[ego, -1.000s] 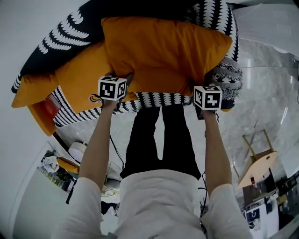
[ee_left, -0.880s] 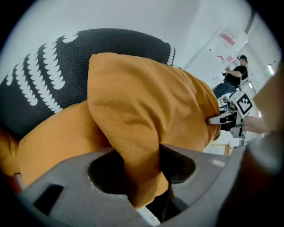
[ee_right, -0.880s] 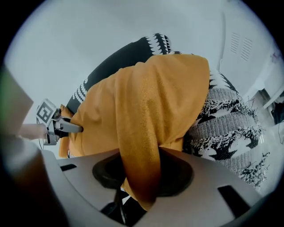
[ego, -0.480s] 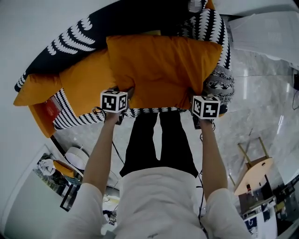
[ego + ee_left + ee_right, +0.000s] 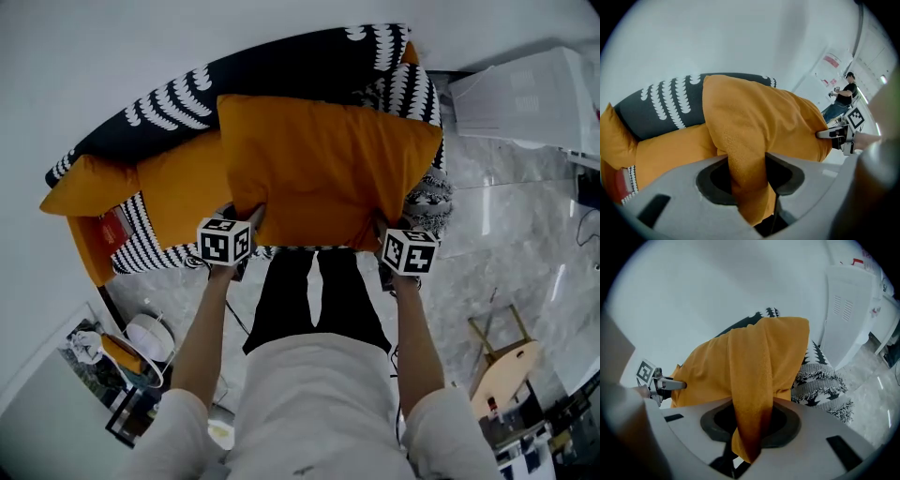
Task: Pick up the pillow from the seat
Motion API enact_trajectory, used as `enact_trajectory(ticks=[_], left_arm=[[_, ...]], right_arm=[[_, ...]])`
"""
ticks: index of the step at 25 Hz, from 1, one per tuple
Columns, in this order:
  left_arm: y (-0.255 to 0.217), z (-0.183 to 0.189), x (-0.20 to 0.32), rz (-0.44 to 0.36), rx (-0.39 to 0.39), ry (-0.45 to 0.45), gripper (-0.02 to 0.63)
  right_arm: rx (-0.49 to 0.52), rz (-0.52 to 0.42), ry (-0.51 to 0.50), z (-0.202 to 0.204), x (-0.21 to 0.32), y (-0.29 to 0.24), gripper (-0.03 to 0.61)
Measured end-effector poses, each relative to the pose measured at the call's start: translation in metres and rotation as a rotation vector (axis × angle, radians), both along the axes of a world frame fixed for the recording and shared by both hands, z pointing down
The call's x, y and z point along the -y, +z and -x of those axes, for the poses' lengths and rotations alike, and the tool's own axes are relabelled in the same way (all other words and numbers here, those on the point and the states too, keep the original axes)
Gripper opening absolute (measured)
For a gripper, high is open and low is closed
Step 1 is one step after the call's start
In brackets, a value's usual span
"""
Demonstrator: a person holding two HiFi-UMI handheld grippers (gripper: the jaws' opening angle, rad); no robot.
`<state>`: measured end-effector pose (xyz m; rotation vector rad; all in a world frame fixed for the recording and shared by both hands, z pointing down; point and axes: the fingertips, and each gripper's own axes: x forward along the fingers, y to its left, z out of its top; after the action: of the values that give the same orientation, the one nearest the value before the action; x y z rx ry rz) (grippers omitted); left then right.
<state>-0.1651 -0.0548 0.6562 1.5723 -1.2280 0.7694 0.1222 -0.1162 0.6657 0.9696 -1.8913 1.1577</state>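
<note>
A large orange pillow (image 5: 323,173) hangs over the black-and-white patterned seat (image 5: 281,70). My left gripper (image 5: 246,225) is shut on the pillow's near left corner, and the orange fabric (image 5: 747,168) bunches between its jaws. My right gripper (image 5: 386,236) is shut on the near right corner, where a fold of orange cloth (image 5: 750,418) is pinched. In the left gripper view the right gripper (image 5: 839,136) shows at the pillow's far edge. In the right gripper view the left gripper (image 5: 658,383) shows the same way.
A second orange cushion (image 5: 122,192) and a red item (image 5: 111,230) lie at the seat's left. A knitted patterned throw (image 5: 427,202) hangs off the right end. A white appliance (image 5: 525,98) stands to the right, a wooden stool (image 5: 506,356) on the marble floor.
The pillow has come toward me and lifted off the seat with both grippers pinching its near corners. Both grippers have drawn lower in the head view.
</note>
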Motion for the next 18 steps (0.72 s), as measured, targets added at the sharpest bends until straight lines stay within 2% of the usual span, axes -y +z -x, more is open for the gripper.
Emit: enact_trajectory(ticks=[12, 18], left_arm=[[-0.095, -0.01, 0.006, -0.179, -0.002, -0.093, 0.179], [-0.143, -0.015, 0.009, -0.264, 0.009, -0.104, 0.186]], right_arm=[[0.064, -0.182, -0.031, -0.01, 0.027, -0.11, 0.11], [0.103, -0.252, -0.027, -0.016, 0.034, -0.158, 0.11]])
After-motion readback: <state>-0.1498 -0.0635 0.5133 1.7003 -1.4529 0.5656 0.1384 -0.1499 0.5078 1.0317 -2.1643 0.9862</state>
